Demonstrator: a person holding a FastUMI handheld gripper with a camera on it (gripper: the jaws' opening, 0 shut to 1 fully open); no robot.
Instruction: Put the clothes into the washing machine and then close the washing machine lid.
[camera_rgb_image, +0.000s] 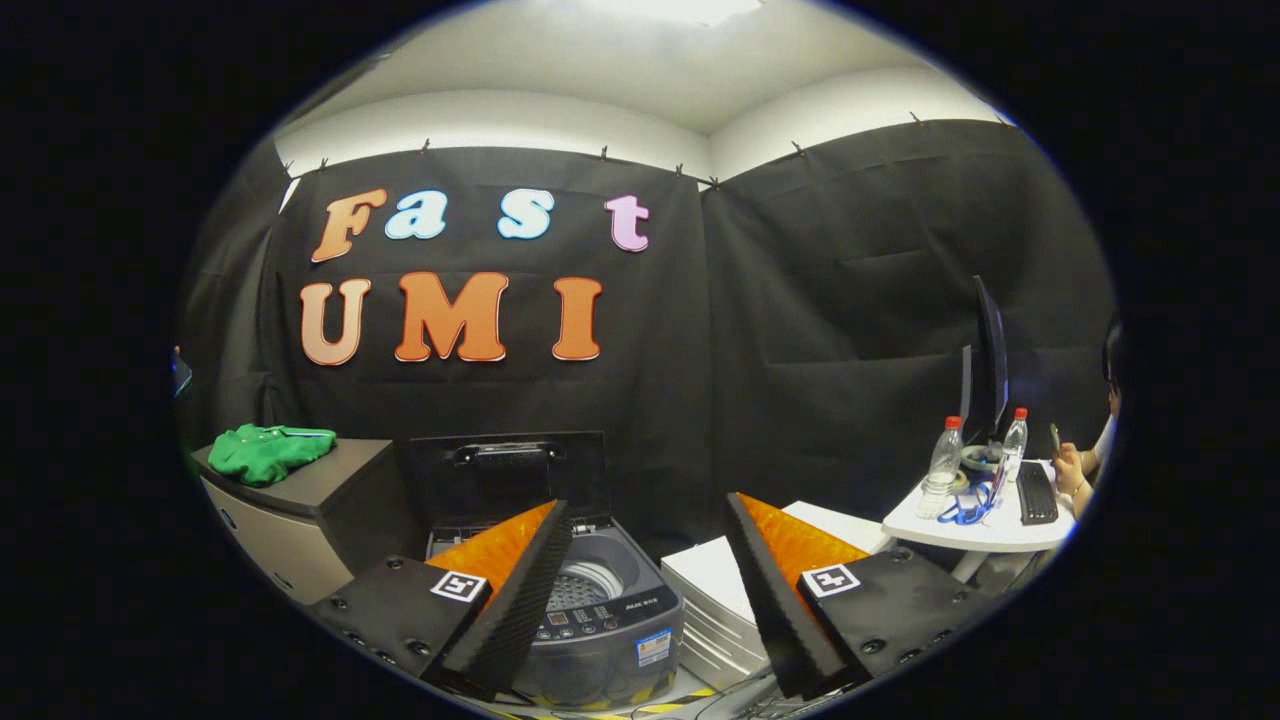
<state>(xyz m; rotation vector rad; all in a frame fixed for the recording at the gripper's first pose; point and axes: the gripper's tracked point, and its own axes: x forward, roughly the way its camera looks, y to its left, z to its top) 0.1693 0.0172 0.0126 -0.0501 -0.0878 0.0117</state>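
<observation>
Claw (650, 560) wide open and empty above the open-lidded washing machine (600, 610), so swing over to the green garment (268, 452) on the cabinet (330, 490) and pinch a thick fold.

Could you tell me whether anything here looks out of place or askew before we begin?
Nothing stands out. The green garment lies bunched on the cabinet, the washing machine lid stands open, and the gripper is open and empty.

far right: tabletop (985, 535) with two bottles (945, 460), keyboard (1037, 493), monitor (990, 370) | person's hand (1068, 470) there | white box (715, 585) centre
</observation>
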